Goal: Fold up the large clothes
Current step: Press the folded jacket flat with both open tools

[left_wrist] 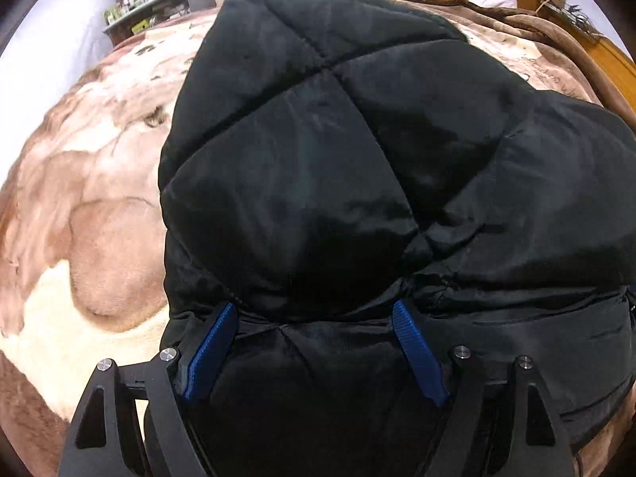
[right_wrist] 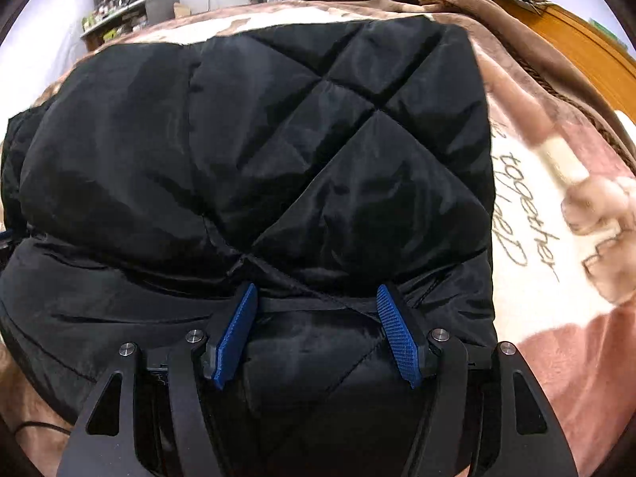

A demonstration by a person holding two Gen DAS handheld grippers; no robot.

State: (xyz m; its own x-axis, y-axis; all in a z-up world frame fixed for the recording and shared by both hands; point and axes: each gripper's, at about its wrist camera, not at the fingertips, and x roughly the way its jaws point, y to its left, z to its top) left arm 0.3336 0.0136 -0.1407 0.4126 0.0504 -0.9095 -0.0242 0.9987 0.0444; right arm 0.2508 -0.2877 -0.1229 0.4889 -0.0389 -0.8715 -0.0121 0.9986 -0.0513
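The quilted jacket (left_wrist: 338, 167) lies on the blanket (left_wrist: 99, 218); a cluttered shelf (left_wrist: 159, 4) stands behind

- Both wrist views are evenly and brightly lit, with no hard shadows.
- Strong fisheye bending curves the bed blanket (left_wrist: 99, 206) and darkens the frame corners.
- The black quilted jacket (left_wrist: 338, 167) shows soft sheen but little detail in its folds.
- Motion blur smears the blanket's print (right_wrist: 588, 206) at right.

A glossy black diamond-quilted padded jacket (right_wrist: 254, 167) lies on a plush brown, tan and cream blanket (left_wrist: 91, 214) with grey script lettering (right_wrist: 524, 218) toward its right edge, and ribbed blue pads (right_wrist: 397, 334) line matte black fingers.
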